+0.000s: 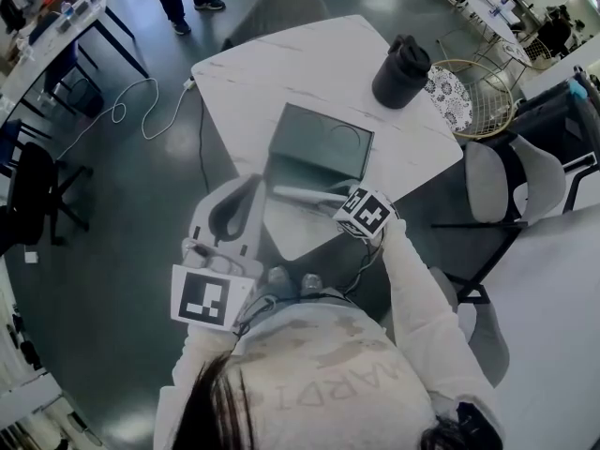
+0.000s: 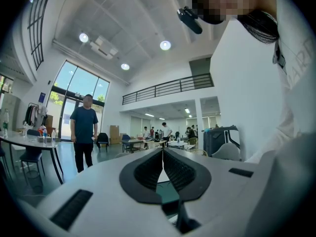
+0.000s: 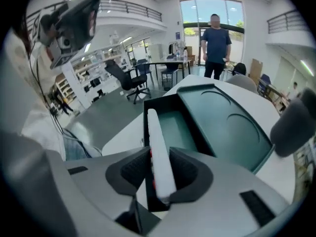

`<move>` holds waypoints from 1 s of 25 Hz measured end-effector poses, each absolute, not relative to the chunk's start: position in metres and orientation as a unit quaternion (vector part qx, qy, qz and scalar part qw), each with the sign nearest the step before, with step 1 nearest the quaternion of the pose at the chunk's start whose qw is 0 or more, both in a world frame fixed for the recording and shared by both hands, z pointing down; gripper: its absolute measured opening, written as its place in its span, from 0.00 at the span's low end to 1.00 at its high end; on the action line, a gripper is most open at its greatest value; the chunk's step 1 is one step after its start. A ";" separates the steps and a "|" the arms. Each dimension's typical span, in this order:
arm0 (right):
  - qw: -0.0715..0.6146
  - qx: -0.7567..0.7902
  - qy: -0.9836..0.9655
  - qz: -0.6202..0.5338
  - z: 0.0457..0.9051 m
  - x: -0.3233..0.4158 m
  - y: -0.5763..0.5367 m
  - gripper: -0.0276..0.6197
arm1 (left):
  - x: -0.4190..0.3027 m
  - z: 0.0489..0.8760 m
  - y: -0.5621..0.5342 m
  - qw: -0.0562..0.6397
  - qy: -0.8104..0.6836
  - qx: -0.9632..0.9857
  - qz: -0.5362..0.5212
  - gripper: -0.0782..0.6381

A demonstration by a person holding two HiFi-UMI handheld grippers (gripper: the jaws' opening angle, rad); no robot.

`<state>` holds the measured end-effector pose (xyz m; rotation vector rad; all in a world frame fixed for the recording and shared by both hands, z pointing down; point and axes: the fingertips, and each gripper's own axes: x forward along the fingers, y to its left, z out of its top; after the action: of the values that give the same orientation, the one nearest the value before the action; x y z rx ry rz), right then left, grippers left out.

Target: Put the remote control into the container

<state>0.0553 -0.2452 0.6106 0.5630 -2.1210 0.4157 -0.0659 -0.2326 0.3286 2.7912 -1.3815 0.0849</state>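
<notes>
A dark green container point(image 1: 323, 139) stands open on the white table point(image 1: 272, 73), its lid point(image 3: 224, 127) folded back beside the tray point(image 3: 178, 125). The slim white remote control point(image 3: 159, 149) stands on its edge between the pads of my right gripper point(image 3: 160, 171), which is shut on it. Its far end reaches over the tray's near left wall. The head view shows the remote control point(image 1: 305, 194) along the container's front side, with my right gripper point(image 1: 336, 202) at its right end. My left gripper point(image 1: 231, 216) is shut and empty, held left of the container; in its own view my left gripper point(image 2: 163, 154) points off the table.
A black jug point(image 1: 401, 71) stands on the table's far right corner. A wire basket chair point(image 1: 478, 97) and a grey chair point(image 1: 497, 181) are to the right. A cable point(image 1: 141, 111) lies on the floor at left. A person point(image 3: 216, 43) stands beyond the table.
</notes>
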 end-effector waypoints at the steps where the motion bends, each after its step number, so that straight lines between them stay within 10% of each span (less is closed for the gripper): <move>1: 0.457 0.219 -0.851 0.140 0.613 0.056 -0.246 0.22 | -0.065 0.329 -0.232 0.013 -0.443 0.896 0.027 0.13; 25: 0.539 0.164 -0.821 0.094 0.626 0.056 -0.252 0.19 | -0.056 0.329 -0.235 0.013 -0.446 0.894 0.032 0.13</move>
<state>0.0562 -0.2517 0.6257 0.3890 -1.9512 0.2232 -0.0562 -0.2348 0.3288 2.7874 -1.3902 0.0995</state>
